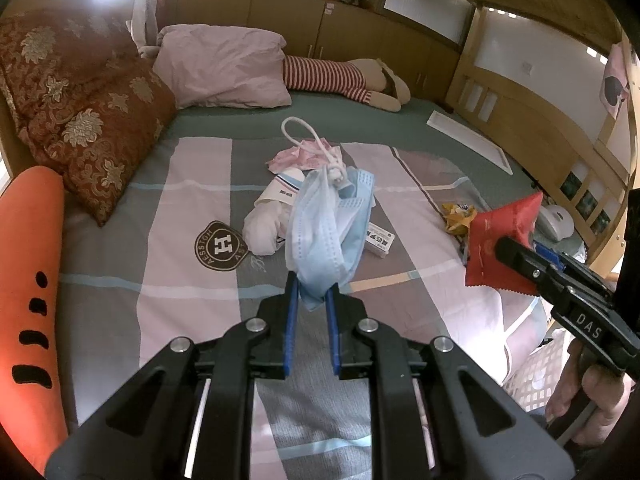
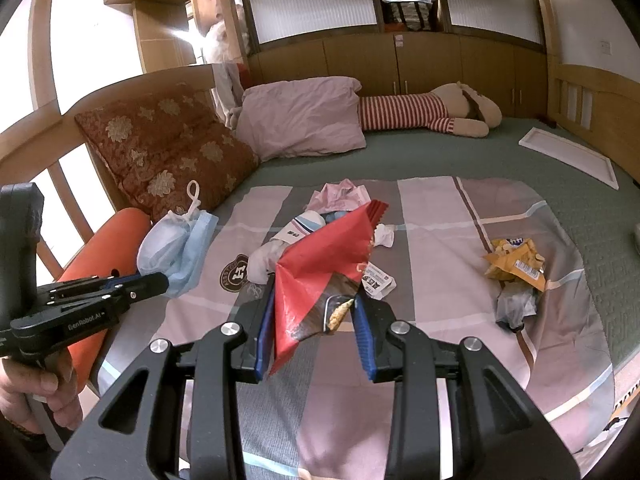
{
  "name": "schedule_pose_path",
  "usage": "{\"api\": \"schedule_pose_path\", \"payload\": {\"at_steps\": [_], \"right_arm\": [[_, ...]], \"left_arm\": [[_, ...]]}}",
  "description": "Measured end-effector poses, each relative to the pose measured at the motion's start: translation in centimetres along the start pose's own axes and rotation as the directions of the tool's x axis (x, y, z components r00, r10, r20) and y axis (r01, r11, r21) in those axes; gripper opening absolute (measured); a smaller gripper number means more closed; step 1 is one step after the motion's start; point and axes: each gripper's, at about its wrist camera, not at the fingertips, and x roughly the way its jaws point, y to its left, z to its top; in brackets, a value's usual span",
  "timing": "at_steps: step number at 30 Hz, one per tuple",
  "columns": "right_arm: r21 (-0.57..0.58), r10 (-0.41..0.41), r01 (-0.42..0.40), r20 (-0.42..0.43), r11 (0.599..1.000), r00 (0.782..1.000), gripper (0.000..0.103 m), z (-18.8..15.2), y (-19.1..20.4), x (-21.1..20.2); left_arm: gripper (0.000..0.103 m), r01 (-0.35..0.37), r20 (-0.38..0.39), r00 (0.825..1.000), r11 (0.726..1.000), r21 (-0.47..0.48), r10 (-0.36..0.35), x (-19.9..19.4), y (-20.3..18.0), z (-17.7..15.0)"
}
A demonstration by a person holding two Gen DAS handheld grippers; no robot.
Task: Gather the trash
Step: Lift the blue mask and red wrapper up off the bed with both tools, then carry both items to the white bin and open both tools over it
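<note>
Masks [image 1: 324, 224], blue bunch, pinched in left gripper [image 1: 312, 292], jaws nearly closed, up off bed [image 1: 160, 280]. Red snack wrapper [image 2: 316, 280] clamped in right gripper [image 2: 314, 320], jaws partly apart. Yellow wrapper [image 2: 516, 264], sock [image 2: 288, 240] & pink paper [image 2: 340, 196] lying on blanket.

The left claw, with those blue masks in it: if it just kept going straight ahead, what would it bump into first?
Probably the white sock on the bed, just ahead of the left claw and its masks, with the small box beside it; depth is hard to judge.
</note>
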Motion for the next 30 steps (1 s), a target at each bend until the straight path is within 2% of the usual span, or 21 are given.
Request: {"api": "schedule_pose_path", "payload": {"at_steps": [25, 30], "right_arm": [[0.006, -0.005, 0.005, 0.004, 1.000, 1.000, 0.035, -0.1, 0.0, -0.1], [0.065, -0.023, 0.019, 0.060, 0.998, 0.998, 0.035, -0.1, -2.4, -3.4]], "left_arm": [[0.014, 0.000, -0.016, 1.000, 1.000, 0.011, 0.000, 0.4, -0.1, -0.2], [0.014, 0.006, -0.025, 1.000, 1.000, 0.022, -0.005, 0.8, -0.4, -0.3]]}}
